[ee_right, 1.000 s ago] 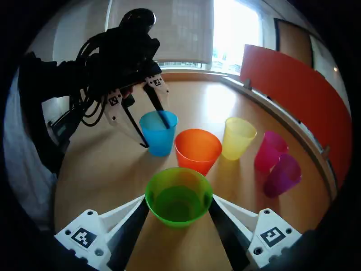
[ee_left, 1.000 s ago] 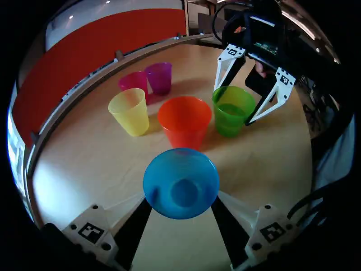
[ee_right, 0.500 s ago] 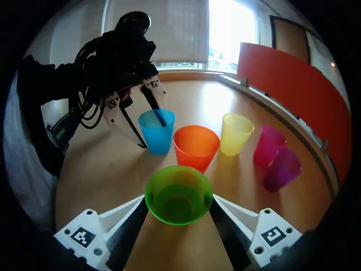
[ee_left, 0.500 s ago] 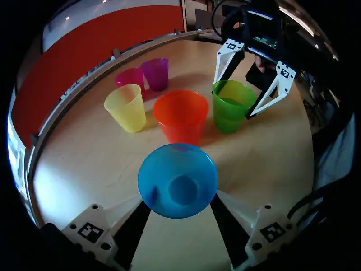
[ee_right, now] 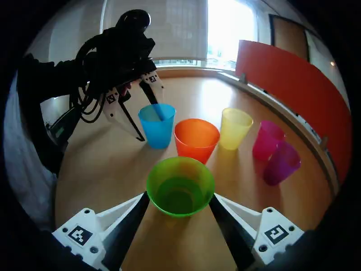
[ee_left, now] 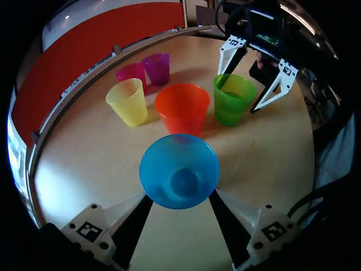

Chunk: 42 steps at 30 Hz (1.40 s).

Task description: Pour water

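– Water is what is being poured here, so where is it sitting right now?
– Going from largest to smallest: a pale wooden tabletop (ee_left: 90, 153) is carrying six plastic cups. The left hand-held gripper (ee_left: 179, 196) is closing narrowly on the blue cup (ee_left: 179, 171), and both of its fingers seem to be pressing the sides. The right hand-held gripper (ee_right: 179, 196) is holding the green cup (ee_right: 180, 185) the same way. The water (ee_right: 180, 203) is lying low and level in the green cup. The blue cup is looking empty.
– What is changing?
– Very little. Both held cups are sitting slightly higher in their views than a second ago, as if they are being eased upward. Neither is tipping. The orange cup (ee_left: 182, 108) is standing between them as before, with the yellow cup (ee_left: 127, 101), pink cup (ee_left: 131, 74) and purple cup (ee_left: 158, 67) off to one side.
– Meaning?
– I am judging that pouring is not yet starting. The green cup is needing to travel past the orange one to the blue rim before tilting.
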Each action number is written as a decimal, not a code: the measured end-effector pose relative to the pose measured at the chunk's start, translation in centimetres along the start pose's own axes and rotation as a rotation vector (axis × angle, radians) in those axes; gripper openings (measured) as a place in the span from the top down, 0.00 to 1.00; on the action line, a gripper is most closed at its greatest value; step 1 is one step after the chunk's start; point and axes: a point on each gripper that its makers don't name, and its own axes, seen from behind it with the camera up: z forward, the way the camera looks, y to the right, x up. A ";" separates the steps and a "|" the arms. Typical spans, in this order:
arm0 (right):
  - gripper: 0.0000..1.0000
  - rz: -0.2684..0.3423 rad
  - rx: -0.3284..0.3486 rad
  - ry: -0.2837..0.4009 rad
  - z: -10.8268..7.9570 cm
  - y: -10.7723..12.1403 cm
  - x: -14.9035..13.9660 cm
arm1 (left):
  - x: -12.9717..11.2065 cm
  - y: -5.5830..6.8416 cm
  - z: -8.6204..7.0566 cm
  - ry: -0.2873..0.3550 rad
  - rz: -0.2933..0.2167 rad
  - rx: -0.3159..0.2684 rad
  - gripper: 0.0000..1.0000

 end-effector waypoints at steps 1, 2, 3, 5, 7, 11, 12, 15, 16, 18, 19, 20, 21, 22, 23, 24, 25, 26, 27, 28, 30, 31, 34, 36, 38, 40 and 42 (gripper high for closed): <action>0.01 0.002 -0.003 -0.002 -0.1 0.0 -0.2 | -0.1 0.0 -0.1 -0.001 0.000 0.002 0.14; 0.00 0.004 -0.005 -0.004 -0.3 0.0 -0.3 | -0.2 0.0 -0.2 -0.002 0.000 0.004 0.14; 0.00 0.006 -0.009 -0.007 -0.5 0.0 -0.6 | -0.3 -0.1 -0.4 -0.003 -0.001 0.006 0.14; 0.00 0.010 -0.018 -0.012 -0.8 0.0 -1.0 | -0.6 -0.1 -0.7 -0.006 -0.004 0.011 0.14; 0.00 0.015 -0.027 -0.013 -1.2 -0.1 -1.4 | -0.9 -0.2 -1.1 -0.009 -0.008 0.017 0.14; 0.00 0.028 -0.048 -0.010 -1.9 -0.2 -2.0 | -1.4 -0.3 -1.8 -0.014 -0.016 0.033 0.14; 0.00 0.032 -0.053 -0.007 -2.1 -0.2 -2.1 | -1.6 -0.3 -2.0 -0.014 -0.019 0.038 0.14; 0.00 0.040 -0.068 -0.003 -2.7 -0.3 -2.3 | -2.0 -0.4 -2.5 -0.013 -0.029 0.051 0.14; 0.00 0.042 -0.073 -0.003 -2.9 -0.3 -2.4 | -2.1 -0.4 -2.7 -0.012 -0.033 0.055 0.14; 0.00 0.046 -0.084 -0.003 -3.3 -0.4 -2.6 | -2.4 -0.3 -3.1 -0.010 -0.041 0.065 0.14; 0.01 0.048 -0.088 -0.003 -3.5 -0.5 -2.8 | -2.5 -0.3 -3.3 -0.008 -0.046 0.070 0.14; 0.01 0.050 -0.092 -0.004 -3.7 -0.6 -2.9 | -2.7 -0.3 -3.5 -0.007 -0.050 0.075 0.14; 0.01 0.052 -0.097 -0.004 -3.9 -0.7 -3.0 | -2.9 -0.4 -3.7 -0.005 -0.057 0.082 0.14; 0.00 0.054 -0.101 -0.003 -4.1 -0.8 -3.2 | -3.0 -0.4 -3.9 -0.003 -0.063 0.088 0.14; 0.00 0.056 -0.105 -0.002 -4.4 -0.9 -3.3 | -3.2 -0.5 -4.1 -0.001 -0.070 0.095 0.14; 0.00 0.060 -0.110 -0.001 -4.6 -0.9 -3.4 | -3.3 -0.5 -4.3 0.004 -0.078 0.100 0.14; 0.00 0.064 -0.115 0.000 -4.9 -1.0 -3.6 | -3.5 -0.5 -4.5 0.009 -0.087 0.104 0.14; 0.00 0.068 -0.120 0.002 -5.1 -1.0 -3.7 | -3.6 -0.5 -4.6 0.014 -0.095 0.109 0.14; 0.01 0.073 -0.126 0.003 -5.3 -1.0 -3.9 | -3.7 -0.6 -4.9 0.020 -0.104 0.116 0.14; 0.00 0.078 -0.132 0.004 -5.6 -1.0 -4.0 | -3.8 -0.7 -5.1 0.026 -0.113 0.125 0.14; 0.00 0.088 -0.145 0.005 -6.1 -1.0 -4.3 | -4.0 -1.0 -5.6 0.040 -0.130 0.142 0.14; 0.00 0.092 -0.151 0.006 -6.4 -1.0 -4.4 | -4.0 -1.1 -5.8 0.047 -0.136 0.150 0.14; 0.00 0.106 -0.172 0.008 -7.2 -1.0 -4.8 | -4.2 -1.3 -6.5 0.066 -0.158 0.172 0.14; 0.00 0.114 -0.185 0.012 -7.7 -1.0 -4.9 | -4.3 -1.4 -6.8 0.075 -0.172 0.185 0.14; 0.00 0.121 -0.197 0.020 -8.2 -1.0 -4.9 | -4.5 -1.4 -7.0 0.078 -0.182 0.194 0.14; 0.00 0.133 -0.214 0.027 -8.7 -0.8 -4.8 | -4.6 -1.5 -7.3 0.081 -0.187 0.211 0.14; 0.01 0.148 -0.234 0.035 -9.1 -0.6 -4.7 | -4.6 -1.7 -7.6 0.089 -0.192 0.230 0.14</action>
